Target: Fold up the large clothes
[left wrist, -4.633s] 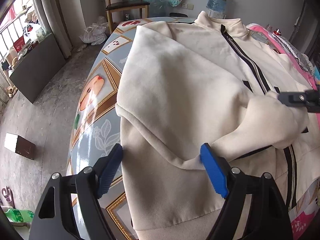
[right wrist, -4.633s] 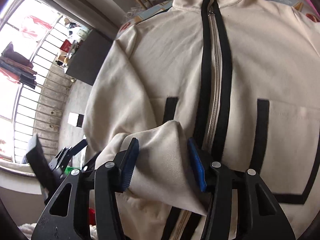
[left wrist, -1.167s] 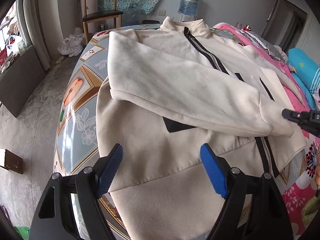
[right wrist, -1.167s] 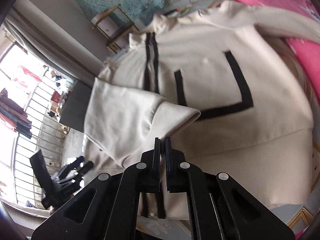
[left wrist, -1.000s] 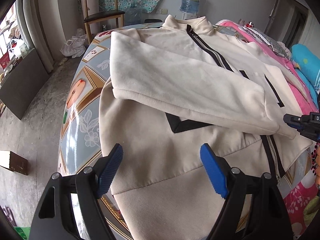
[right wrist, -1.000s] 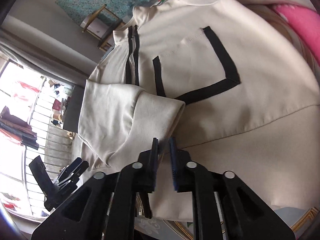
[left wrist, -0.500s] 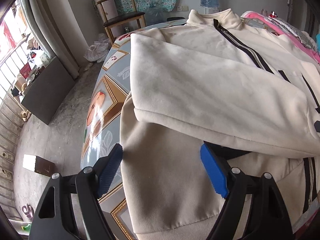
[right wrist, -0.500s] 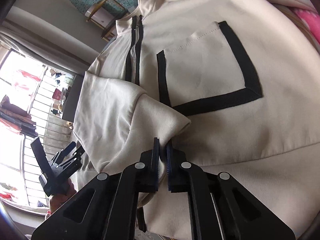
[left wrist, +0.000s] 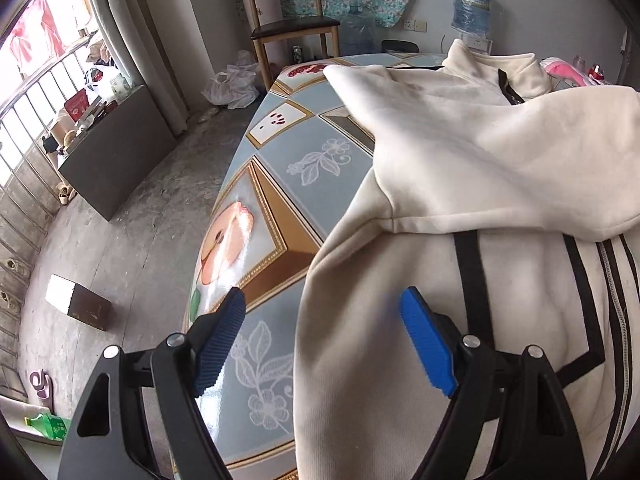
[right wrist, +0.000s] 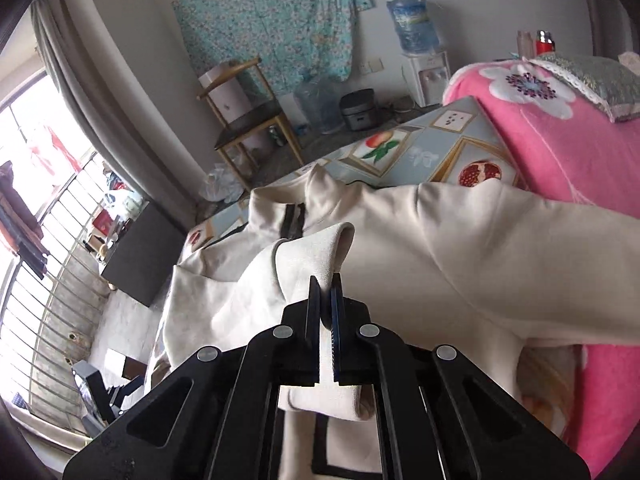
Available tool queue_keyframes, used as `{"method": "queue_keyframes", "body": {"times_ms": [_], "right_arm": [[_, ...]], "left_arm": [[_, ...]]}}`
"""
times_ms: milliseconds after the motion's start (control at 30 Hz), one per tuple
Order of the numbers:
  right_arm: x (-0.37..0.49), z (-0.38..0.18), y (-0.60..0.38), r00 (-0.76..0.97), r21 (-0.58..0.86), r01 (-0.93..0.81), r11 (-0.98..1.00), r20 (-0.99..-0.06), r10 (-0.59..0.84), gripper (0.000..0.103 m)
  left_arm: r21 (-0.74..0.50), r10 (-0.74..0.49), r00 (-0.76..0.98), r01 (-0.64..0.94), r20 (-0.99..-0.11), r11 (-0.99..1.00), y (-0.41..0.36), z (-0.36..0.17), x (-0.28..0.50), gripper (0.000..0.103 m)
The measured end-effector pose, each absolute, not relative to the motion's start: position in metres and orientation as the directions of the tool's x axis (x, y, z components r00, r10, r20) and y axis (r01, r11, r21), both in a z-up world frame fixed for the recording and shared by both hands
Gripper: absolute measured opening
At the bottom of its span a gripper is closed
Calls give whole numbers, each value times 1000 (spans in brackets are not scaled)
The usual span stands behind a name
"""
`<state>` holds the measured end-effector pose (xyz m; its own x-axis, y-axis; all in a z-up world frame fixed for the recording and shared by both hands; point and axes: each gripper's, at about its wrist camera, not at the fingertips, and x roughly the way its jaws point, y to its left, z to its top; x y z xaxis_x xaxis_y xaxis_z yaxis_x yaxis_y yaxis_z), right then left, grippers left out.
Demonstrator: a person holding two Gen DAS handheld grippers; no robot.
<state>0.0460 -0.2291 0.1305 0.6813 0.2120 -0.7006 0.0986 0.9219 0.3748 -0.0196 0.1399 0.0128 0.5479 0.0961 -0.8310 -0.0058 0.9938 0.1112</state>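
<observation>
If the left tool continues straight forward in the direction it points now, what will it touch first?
Most likely the cream jacket. The left tool is open, with the jacket's side edge between its blue pads, and the folded sleeve lies further ahead. Its outer pad is over the table. Depth is hard to judge.

Cream zip jacket point(left wrist: 440, 320), sleeve folded across

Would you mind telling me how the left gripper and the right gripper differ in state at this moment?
The left gripper has its jaws wide apart and holds nothing; the right gripper has its jaws shut on the sleeve cuff. The left hovers over the side edge of the jacket lying on the table; the right lifts the sleeve off the jacket. Both have black frames and blue pads.
</observation>
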Motion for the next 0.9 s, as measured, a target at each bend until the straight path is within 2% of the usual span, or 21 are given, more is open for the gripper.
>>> {"method": "queue_keyframes", "body": {"times_ms": [167, 367, 433, 567, 633, 667, 800, 900], "right_arm": [[88, 108, -236, 623, 377, 124, 918, -749, 224, 4], [93, 137, -254, 682, 443, 100, 891, -683, 263, 4], [90, 122, -268, 662, 447, 134, 885, -705, 256, 4], [93, 57, -289, 544, 472, 207, 857, -784, 300, 4], [95, 44, -292, 520, 425, 216, 879, -812, 265, 6], [95, 43, -294, 521, 406, 223, 886, -818, 243, 12], [91, 63, -291, 565, 275, 252, 928, -820, 90, 17], [86, 73, -267, 600, 265, 165, 950, -792, 117, 17]], "left_arm": [[98, 100, 543, -32, -833, 995, 145, 13, -6, 78], [100, 109, 539, -46, -835, 994, 144, 15, 11, 78], [79, 92, 529, -46, -844, 996, 144, 14, 12, 78], [54, 59, 536, -26, -842, 998, 143, 18, 10, 78], [26, 26, 557, -8, -830, 1000, 144, 25, 8, 78], [9, 6, 567, 2, -824, 1000, 145, 29, 8, 78], [-27, -28, 602, 11, -798, 1000, 152, 46, 12, 78], [-84, -73, 606, 11, -792, 996, 160, 54, 27, 78]]}}
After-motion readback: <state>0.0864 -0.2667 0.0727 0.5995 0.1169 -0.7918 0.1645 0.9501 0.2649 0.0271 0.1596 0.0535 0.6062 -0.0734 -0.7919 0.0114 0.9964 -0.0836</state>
